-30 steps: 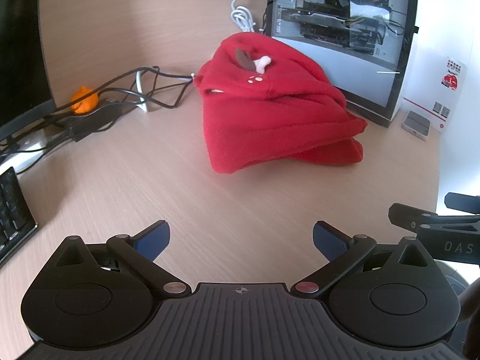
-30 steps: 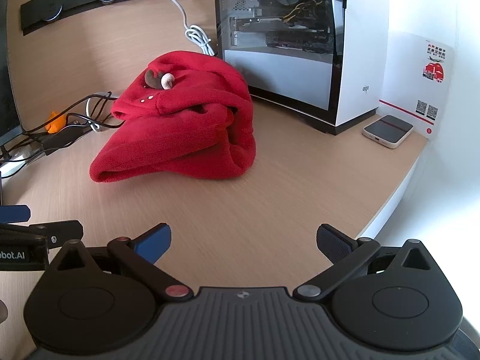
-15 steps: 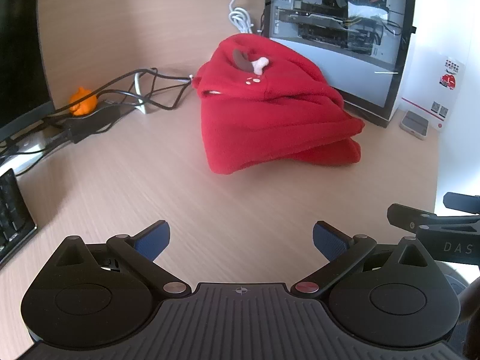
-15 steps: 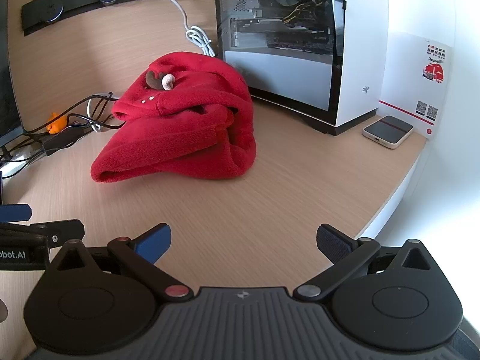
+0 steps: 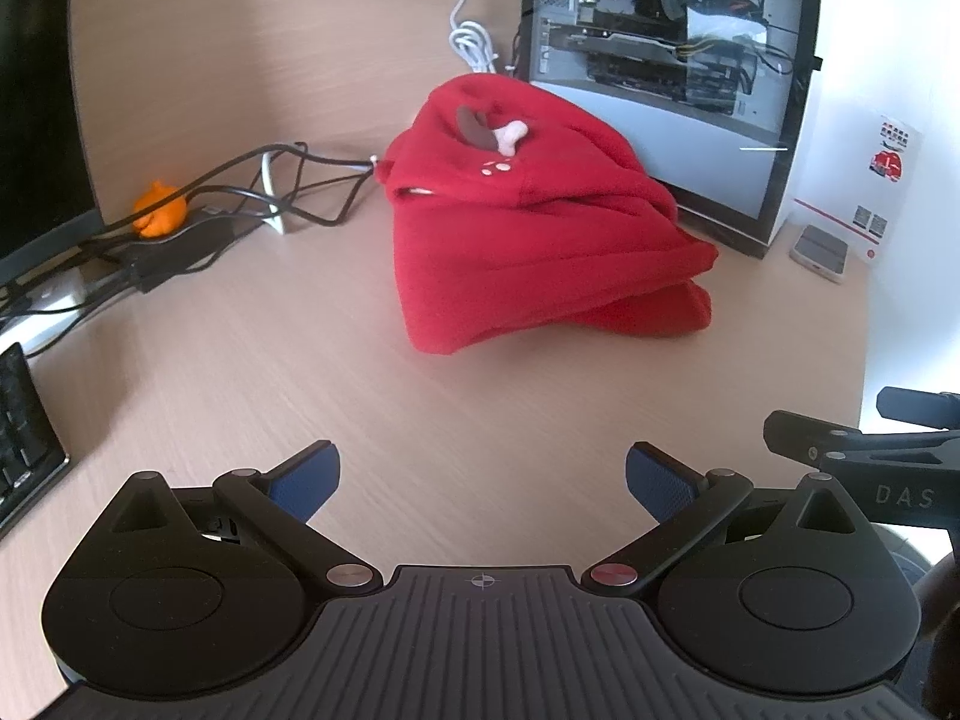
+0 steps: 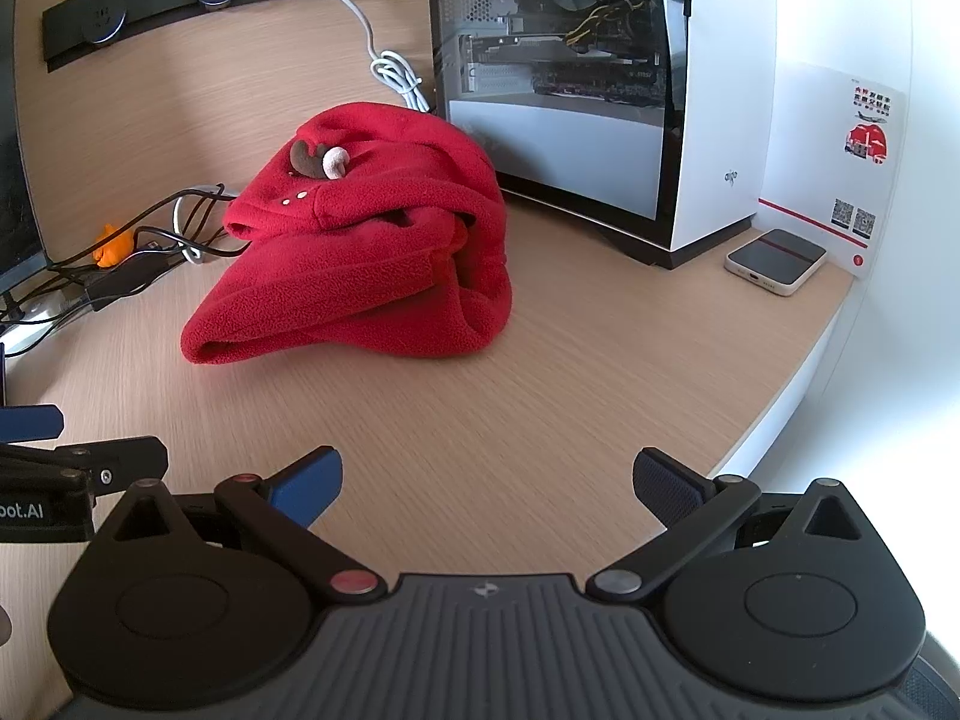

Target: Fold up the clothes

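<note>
Fleece garment (image 5: 540, 240), red, lies folded in a heap on the tabletop (image 5: 300, 372), at 12 o'clock from both grippers and well apart from them. Left gripper (image 5: 480, 480) jaws apart, holding nothing. Right gripper (image 6: 486, 480) likewise. Computer case (image 6: 570, 78) stands behind the garment.

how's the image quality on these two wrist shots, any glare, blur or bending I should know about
Left wrist view: fisheye bends the desk and computer case; right side blown out white; red fleece garment sharp. Right wrist view: same curvature, wall beside the desk edge overexposed, reflections on the case's glass panel, garment evenly lit with a soft shadow.
</note>
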{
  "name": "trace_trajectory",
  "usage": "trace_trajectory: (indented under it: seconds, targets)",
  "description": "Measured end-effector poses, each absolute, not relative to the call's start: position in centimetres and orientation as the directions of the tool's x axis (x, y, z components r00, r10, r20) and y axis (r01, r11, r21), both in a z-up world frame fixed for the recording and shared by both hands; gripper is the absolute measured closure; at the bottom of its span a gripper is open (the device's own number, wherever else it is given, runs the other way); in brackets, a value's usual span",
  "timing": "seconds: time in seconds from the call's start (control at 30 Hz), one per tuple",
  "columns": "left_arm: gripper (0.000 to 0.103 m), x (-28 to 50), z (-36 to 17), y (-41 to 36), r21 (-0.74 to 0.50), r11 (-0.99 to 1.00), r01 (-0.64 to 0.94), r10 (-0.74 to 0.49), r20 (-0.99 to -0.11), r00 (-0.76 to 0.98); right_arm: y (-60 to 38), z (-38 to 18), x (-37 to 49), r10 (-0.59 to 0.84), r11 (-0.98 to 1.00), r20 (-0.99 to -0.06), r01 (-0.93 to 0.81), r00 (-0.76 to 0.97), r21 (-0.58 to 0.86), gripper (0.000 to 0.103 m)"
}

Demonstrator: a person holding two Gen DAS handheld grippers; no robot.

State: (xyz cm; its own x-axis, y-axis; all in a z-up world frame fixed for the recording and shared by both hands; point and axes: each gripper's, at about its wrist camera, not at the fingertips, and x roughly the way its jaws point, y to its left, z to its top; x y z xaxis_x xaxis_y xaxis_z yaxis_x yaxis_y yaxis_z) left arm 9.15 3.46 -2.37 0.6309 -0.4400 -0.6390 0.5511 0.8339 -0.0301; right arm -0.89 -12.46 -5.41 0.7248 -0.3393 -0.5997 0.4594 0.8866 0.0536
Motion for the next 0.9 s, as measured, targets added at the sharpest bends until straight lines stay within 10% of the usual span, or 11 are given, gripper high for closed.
trace_trajectory:
  seconds: [0.9]
  targets:
    - [0.0, 9.4, -2.1, 2.7, -0.022, 0.852, 0.523, -0.397, -0.679, 0.618, -14.2, -4.0, -0.9, -0.312, 0.903, -0.601, 0.426, 0.735, 0.051, 0.0]
